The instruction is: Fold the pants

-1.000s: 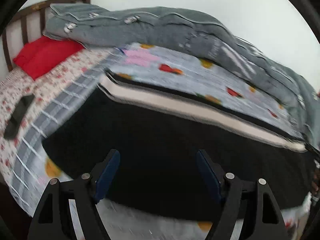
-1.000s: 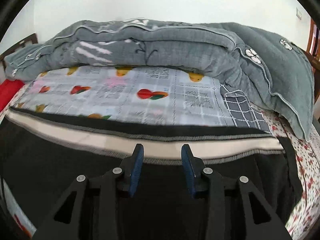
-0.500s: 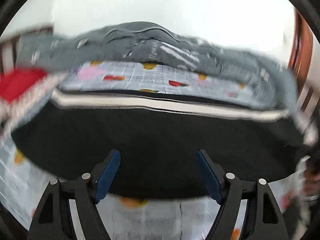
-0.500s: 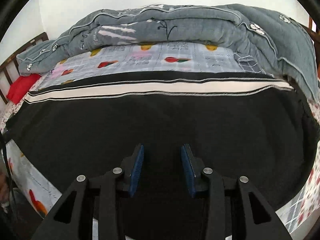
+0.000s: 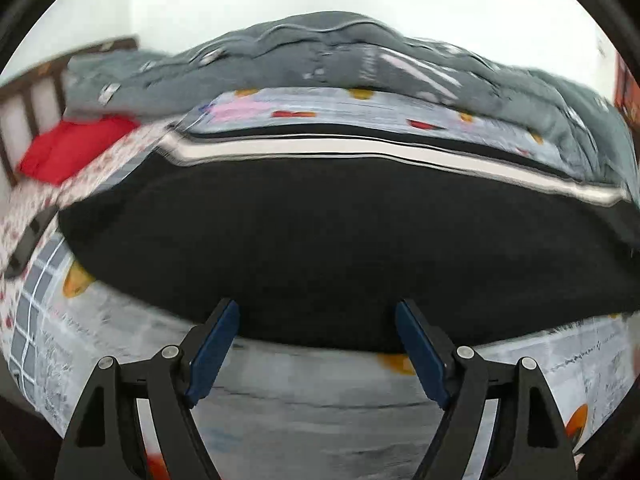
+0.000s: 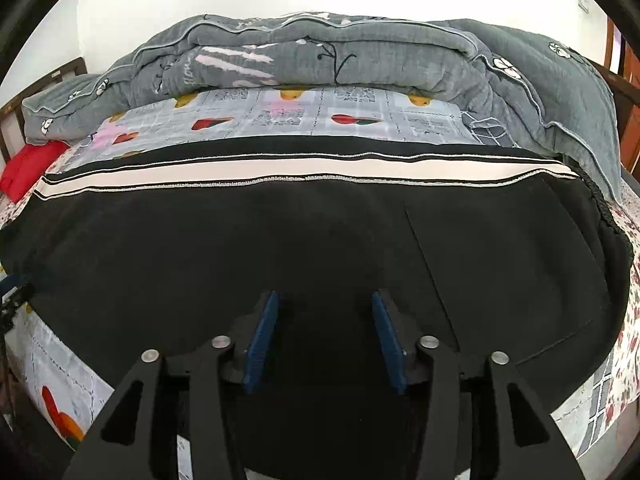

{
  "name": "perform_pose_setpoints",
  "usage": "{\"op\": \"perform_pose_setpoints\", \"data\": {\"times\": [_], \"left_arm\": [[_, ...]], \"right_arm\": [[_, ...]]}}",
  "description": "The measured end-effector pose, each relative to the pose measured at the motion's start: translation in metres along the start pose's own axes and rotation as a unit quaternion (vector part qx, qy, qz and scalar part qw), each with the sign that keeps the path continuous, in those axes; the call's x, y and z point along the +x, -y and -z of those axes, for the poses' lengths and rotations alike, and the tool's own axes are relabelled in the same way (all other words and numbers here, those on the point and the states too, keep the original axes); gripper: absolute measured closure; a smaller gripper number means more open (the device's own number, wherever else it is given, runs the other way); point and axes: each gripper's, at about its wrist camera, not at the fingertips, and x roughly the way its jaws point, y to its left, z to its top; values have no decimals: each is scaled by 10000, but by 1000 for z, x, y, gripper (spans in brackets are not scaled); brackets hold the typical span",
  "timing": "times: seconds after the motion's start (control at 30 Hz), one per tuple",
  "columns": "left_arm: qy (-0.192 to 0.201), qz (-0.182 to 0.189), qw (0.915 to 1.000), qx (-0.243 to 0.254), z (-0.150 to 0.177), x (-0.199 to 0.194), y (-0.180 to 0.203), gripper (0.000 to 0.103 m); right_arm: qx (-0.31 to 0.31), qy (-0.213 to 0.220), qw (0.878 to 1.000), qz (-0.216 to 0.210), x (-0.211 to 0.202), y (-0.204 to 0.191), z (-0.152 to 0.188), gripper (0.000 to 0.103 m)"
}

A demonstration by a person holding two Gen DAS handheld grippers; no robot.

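Observation:
Black pants [image 5: 320, 232] with a white side stripe [image 5: 304, 150] lie spread flat across the bed; they also show in the right wrist view [image 6: 320, 240], stripe [image 6: 280, 170] along the far edge. My left gripper [image 5: 316, 316] is open and empty, hovering at the near edge of the pants. My right gripper [image 6: 326, 300] is open and empty, above the black cloth near the middle of the near edge. The left wrist view is blurred by motion.
A grey quilt [image 6: 360, 60] is bunched along the far side of the bed. A red pillow [image 5: 72, 148] lies at the left by the wooden headboard [image 5: 36, 92]. A printed sheet [image 5: 320, 392] covers the near strip of the bed.
Both grippers have pulled back toward the near edge of the pants, so more black cloth shows. The left view swung right, then back left. Both stayed open.

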Motion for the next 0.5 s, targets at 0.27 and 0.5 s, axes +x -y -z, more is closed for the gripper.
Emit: {"op": "perform_pose_setpoints", "data": {"times": [0.27,0.5], "left_arm": [[113,-121,9866,-1622,7,-8,-107,23],[169,276,9700,-2409,-6,10,-148,23]], "right_arm": [[-139,-45,9997,209,6,-14,0,48],[-53,-79,9998,155,3,-14,-4,48]]}}
